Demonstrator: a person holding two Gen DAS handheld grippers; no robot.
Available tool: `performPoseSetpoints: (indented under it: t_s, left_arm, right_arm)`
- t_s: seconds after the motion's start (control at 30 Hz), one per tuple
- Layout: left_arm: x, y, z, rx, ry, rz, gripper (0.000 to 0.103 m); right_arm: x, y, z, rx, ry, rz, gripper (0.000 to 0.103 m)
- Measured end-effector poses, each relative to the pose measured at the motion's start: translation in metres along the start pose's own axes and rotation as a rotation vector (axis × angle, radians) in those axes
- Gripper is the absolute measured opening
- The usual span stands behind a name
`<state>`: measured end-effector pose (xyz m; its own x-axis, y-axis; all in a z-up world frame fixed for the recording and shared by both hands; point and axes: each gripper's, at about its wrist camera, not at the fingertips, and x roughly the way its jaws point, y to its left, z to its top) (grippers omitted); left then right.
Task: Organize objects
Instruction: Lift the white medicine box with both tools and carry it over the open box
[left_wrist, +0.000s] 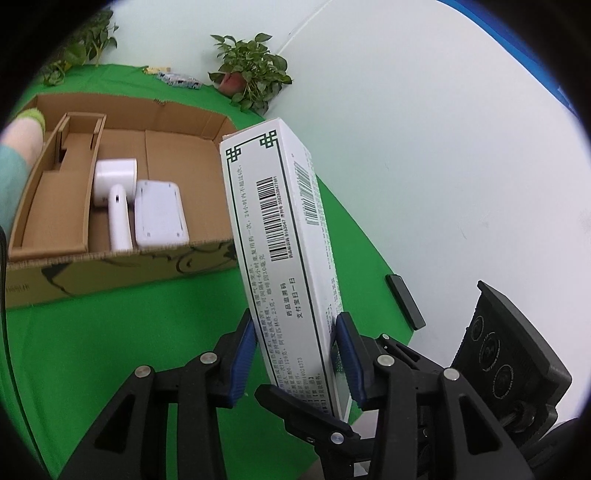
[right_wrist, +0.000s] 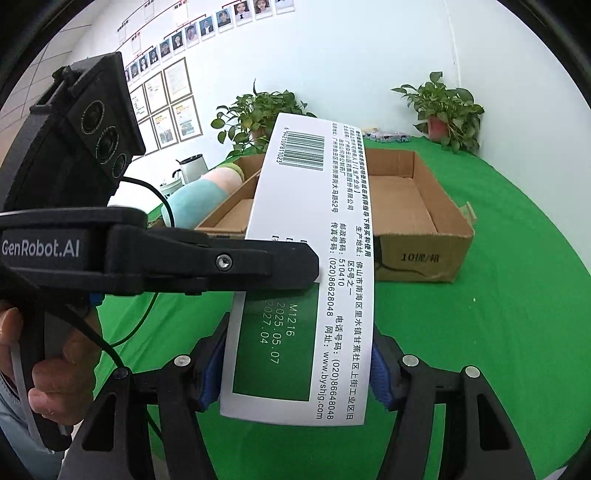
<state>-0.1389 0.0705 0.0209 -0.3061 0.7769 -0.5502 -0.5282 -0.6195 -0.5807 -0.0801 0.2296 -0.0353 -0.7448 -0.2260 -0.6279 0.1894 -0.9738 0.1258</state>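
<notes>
Pointing lengthwise twd carton (left_wrist: 155, 266): med box (left_wrist: 284, 258)

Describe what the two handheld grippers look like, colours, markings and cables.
Both are black plastic: the left gripper and right gripper have linkage fingers with silver rivets and ribbed blue pads. The left gripper's body carries white GenRobot.AI lettering, a three-lens black camera block and a thin black cable.
</notes>
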Motion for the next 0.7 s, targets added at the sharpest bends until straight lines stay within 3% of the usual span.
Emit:
performPoseSetpoints:
  t_s: [0.33, 0.53, 0.7]
  left_arm:
    - [0.02, -0.016, 0.091, 0.083, -0.024, 0.041, 0.041]
    - [0.038, -0.01, 0.122, 0.076, 0.018, 0.058, 0.041]
    - [0.073, 0.02, 0.145, 0.014, 0.067, 0.048, 0.041]
  right_arm:
    - [0.017, -0.027, 0.083, -0.008, -0.072, -0.006, 0.061]
    - [0.038, -0.051, 0.12, 0.029, -0.048, 0.014, 0.061]
    - [0.082, -0.081, 0.146, 0.059, 0.037, 0.039, 0.061]
